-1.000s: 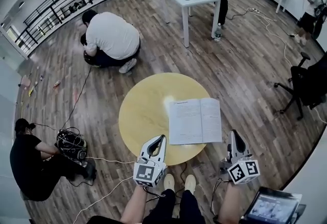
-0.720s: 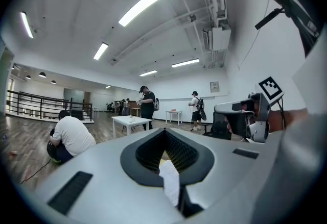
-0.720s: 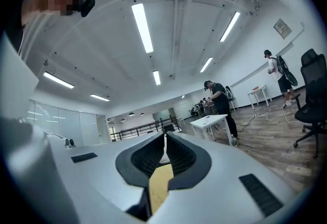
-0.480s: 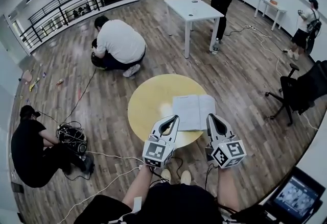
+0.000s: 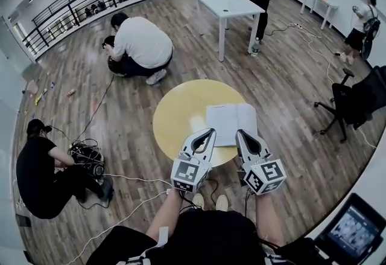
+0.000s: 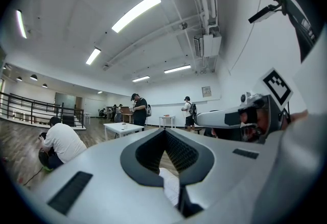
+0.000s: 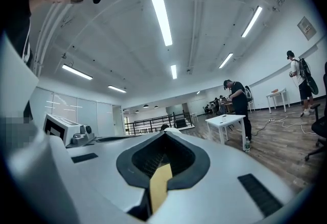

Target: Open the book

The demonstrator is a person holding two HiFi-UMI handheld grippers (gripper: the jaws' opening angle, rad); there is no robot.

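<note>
Found the jaws of the left gripper [image 5: 208,132] closed tip to tip, with nothing pinched between them. Found the same on the right gripper [image 5: 240,133]: shut tight, empty. Saw both held level, side by side and close together, above the near edge of the round yellow table [image 5: 175,116]. Spotted the book [image 5: 231,123] lying flat and open on that table (white insides facing up), just beyond the two grippers, toward the right-hand side of the top. Could not read the print; probably text, too small to tell. Noted a crouching person in a white shirt [image 5: 143,42] on the wooden floor [image 5: 289,76] beyond, well apart
</note>
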